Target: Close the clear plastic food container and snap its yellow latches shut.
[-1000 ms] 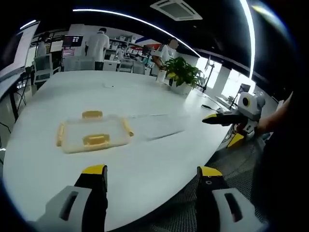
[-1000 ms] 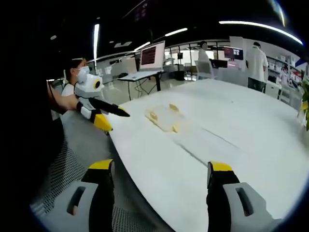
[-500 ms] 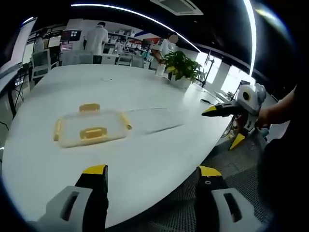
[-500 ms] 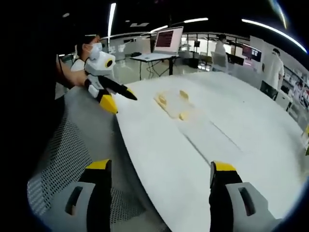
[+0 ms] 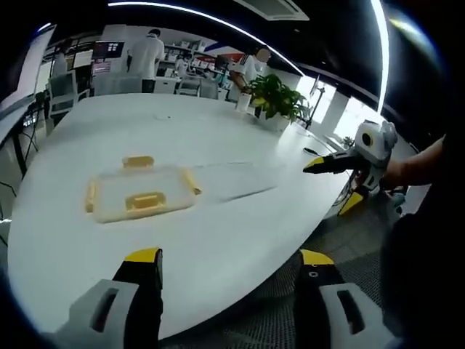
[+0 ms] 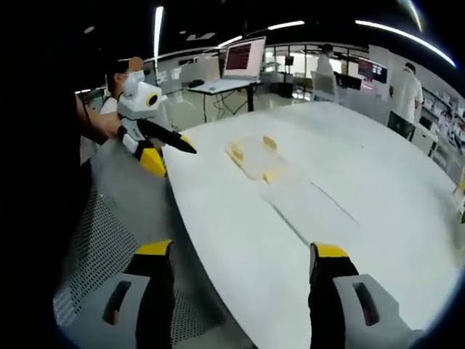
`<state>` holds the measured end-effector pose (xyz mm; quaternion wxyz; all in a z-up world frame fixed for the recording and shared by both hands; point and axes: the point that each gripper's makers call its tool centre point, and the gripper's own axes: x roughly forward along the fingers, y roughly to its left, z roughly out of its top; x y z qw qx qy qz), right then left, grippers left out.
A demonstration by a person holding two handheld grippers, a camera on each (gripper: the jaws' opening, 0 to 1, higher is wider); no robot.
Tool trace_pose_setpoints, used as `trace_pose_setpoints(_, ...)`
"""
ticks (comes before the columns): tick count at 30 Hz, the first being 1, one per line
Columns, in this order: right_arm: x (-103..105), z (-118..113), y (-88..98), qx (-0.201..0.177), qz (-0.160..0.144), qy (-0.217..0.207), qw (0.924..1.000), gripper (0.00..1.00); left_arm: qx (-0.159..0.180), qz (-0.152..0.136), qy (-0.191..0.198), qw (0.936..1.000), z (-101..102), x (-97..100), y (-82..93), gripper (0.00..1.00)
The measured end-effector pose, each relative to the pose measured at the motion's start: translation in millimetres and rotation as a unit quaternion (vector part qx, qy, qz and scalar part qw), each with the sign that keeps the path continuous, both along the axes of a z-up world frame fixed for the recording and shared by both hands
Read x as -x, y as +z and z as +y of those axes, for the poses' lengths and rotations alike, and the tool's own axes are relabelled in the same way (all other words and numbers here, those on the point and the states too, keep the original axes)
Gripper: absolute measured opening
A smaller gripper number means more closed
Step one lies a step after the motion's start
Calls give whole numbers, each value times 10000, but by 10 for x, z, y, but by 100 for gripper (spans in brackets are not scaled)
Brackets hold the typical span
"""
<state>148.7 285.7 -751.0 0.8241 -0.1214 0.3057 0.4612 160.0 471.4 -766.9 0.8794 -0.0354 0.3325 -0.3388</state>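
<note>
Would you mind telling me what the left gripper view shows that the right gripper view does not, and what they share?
Left gripper view alone: a potted plant at the table's far edge, and the right gripper at the right. Right gripper view alone: a laptop on a separate desk, and the left gripper at the left. Both: the white table and the clear container with yellow latches.

Clear, shallow, rectangular container (image 5: 140,196), flat on the white table (image 5: 218,233), toward its left part in the left gripper view. Yellow latches (image 5: 145,201) on all four sides: near, far, left, right. Lid apparently on; latch state too small to tell. In the right gripper view, container (image 6: 252,157) farther off, near the table's edge.
</note>
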Motion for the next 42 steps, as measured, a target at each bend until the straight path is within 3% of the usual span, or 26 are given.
trace_pose_setpoints(5, -91, 120, 117, -368, 33, -267, 9990, 74, 197, -227, -79, 9995, -36, -66, 190, 76)
trace_pose_setpoints(13, -198, 212, 253, -411, -118, -210, 9989, 71, 250, -129, -160, 9995, -26, -89, 173, 82)
trace_pose_setpoints(29, -487, 545, 452, -867, -33, -290, 9958, 69, 24, -48, -204, 9998, 221, -234, 113, 78)
trace_pose_setpoints(42, -649, 678, 469, -914, -14, -168, 9957, 66, -129, 29, -244, 9996, 425, -415, 107, 74)
